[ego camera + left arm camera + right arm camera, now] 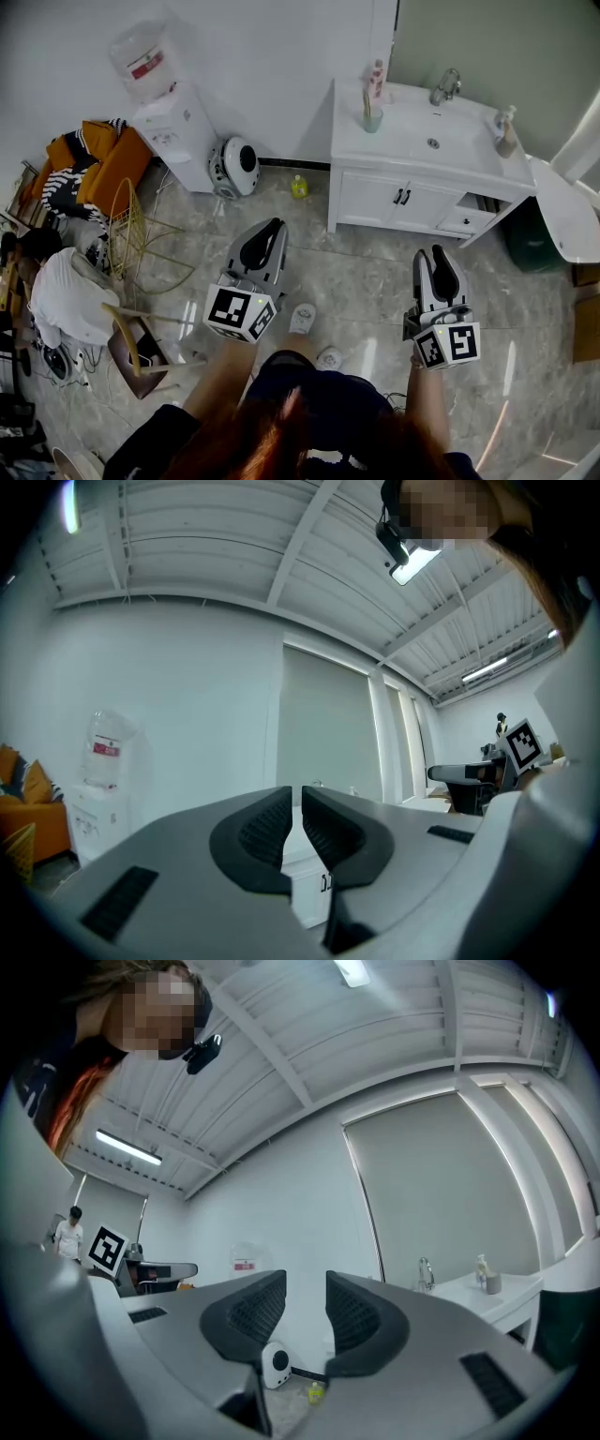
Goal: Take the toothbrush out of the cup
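Left hand-held gripper (296, 799): pads all but together, nothing between them. Right hand-held gripper (307, 1283): narrow gap, also empty. The person holds both roughly level out in front, over the floor, well short of the white worktop (352, 141).

Cup (373, 120) stands upright at the worktop's back left corner, to the left of the basin (433, 131). Toothbrush (366, 99) stands in it, its upper part showing above the rim. It is too small to tell which end is up.

Judgement: the brush is light, stiff and slim, probably smooth plastic, so it may slip or pivot between the pads. Pinch the exposed part just above the rim and lift straight up. The cup looks light and may tip or drag along if the brush catches. Approach not yet begun.
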